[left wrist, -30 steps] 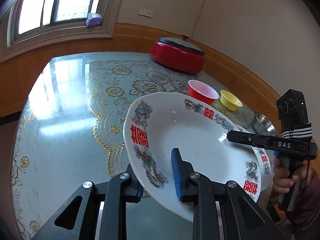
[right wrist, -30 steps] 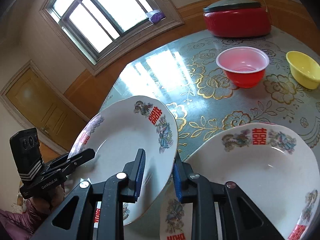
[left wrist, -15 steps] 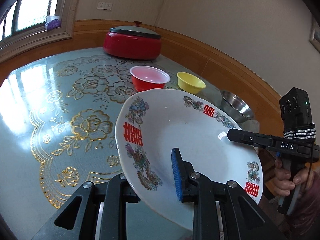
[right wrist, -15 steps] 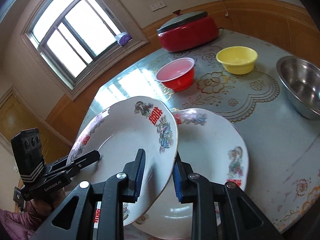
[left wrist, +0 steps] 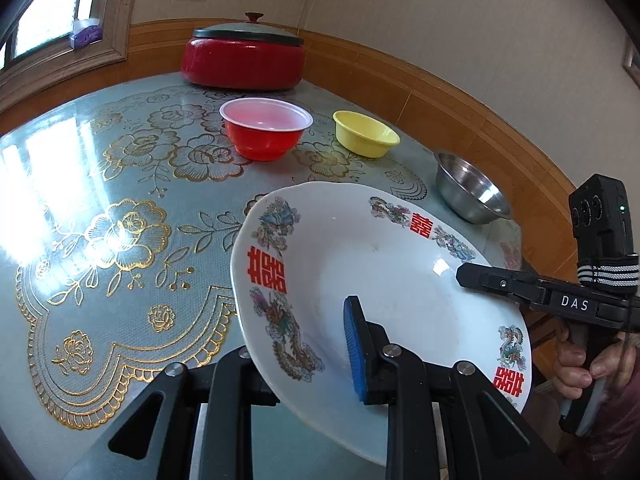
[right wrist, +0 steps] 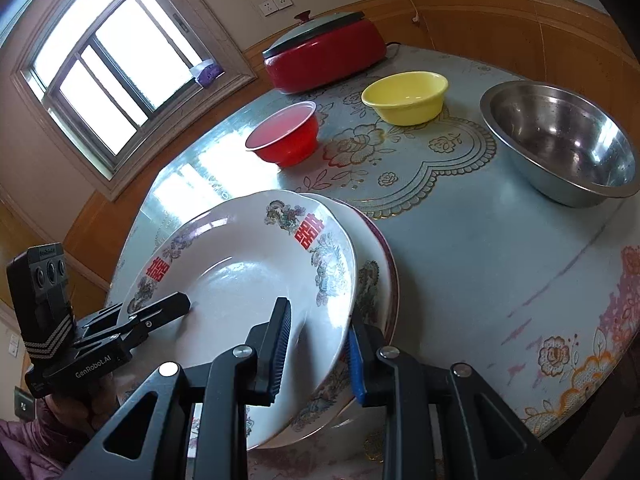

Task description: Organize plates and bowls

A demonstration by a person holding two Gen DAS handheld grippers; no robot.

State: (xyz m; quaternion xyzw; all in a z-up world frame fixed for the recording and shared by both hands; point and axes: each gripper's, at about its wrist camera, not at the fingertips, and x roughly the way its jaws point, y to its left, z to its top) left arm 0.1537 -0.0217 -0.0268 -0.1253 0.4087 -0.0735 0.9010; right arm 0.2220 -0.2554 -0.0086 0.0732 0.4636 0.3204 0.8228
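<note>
A round table (right wrist: pixel 500 240) with a pale green cloth printed in gold flowers stands in a room with wood-panelled walls and a bright window. On it sit a red pot (left wrist: pixel 242 58) with a lid, a red bowl (left wrist: pixel 266 128), a yellow bowl (left wrist: pixel 366 134) and a steel bowl (right wrist: pixel 560 144).

The person holds a white plate (left wrist: pixel 380 280) with red characters and dragon patterns. The left gripper (left wrist: pixel 304 344) pinches one edge of its rim and the right gripper (right wrist: pixel 316 348) pinches the opposite edge; both jaws are nearly closed, with the rim between the pads. In the right wrist view this plate hangs tilted just above a stack of similar plates (right wrist: pixel 378 276) near the table edge.

The step in hand seems to be laying the plate on the stack. To do it well, both hands should probably lower together, bring the plate level and centre it over the stack, and release only when it rests, so it does not slide or knock.

The plate is round, so it has no true long axis. Its hollow faces up and is tipped toward the left gripper's camera, and the line between the two grips runs roughly along the near table edge
</note>
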